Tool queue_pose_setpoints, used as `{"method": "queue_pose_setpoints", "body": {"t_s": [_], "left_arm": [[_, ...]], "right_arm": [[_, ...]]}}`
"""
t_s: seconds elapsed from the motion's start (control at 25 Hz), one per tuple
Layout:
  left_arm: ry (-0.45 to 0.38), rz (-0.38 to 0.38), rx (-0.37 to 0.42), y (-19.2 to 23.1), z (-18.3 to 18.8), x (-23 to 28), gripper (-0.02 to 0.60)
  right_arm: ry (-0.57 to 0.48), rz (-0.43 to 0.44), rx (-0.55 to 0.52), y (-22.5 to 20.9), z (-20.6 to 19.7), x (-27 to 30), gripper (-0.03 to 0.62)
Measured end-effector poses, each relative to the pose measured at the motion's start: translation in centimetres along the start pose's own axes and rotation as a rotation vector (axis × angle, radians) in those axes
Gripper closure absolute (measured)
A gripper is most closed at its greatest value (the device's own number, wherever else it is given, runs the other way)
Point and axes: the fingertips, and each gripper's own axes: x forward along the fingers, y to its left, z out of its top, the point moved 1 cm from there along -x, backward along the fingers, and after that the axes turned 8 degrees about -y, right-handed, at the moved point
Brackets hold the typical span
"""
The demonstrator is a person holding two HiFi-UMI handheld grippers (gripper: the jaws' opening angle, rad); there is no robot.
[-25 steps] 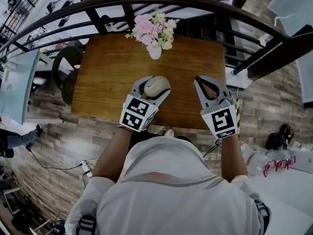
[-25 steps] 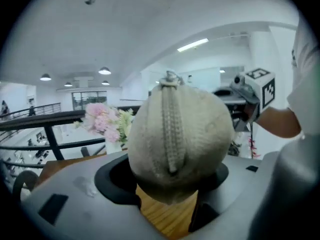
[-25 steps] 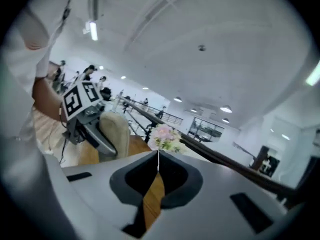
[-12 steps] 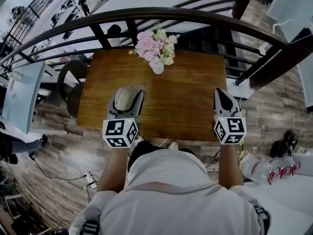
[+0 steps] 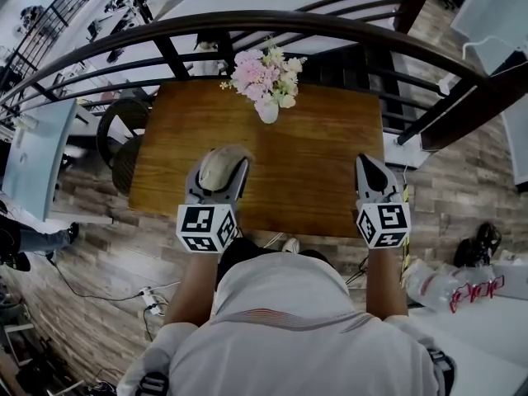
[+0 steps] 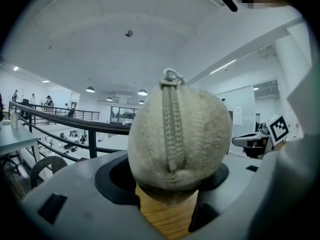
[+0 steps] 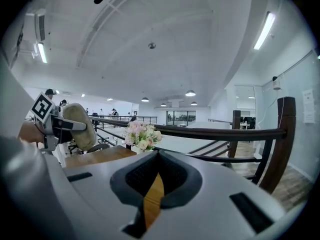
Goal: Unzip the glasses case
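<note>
My left gripper is shut on a beige, fuzzy glasses case and holds it above the near left part of the wooden table. In the left gripper view the case fills the space between the jaws, end-on. Its zipper runs up the middle and the metal pull sits at the top. The zipper looks closed. My right gripper hovers at the table's near right edge, shut with nothing in it. The right gripper view shows that gripper's pads together, and the held case far to the left.
A white vase of pink and cream flowers stands at the table's far middle. A curved dark railing runs behind the table. A dark chair sits off the left side. Wood-plank floor surrounds the table.
The left gripper has carried the case to the left, away from the table's middle. The right gripper has shifted right and rolled. Since the middle frame both have stayed nearly still.
</note>
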Motion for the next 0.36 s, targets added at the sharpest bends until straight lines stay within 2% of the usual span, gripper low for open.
{"method": "queue_pose_setpoints", "body": {"t_s": [0.36], "left_arm": [[0.012, -0.034, -0.009, -1.0, 0.2, 0.1, 0.295]], "right_arm": [[-0.007, 0.012, -0.027, 0.8, 1.3, -0.6, 0.543]]}}
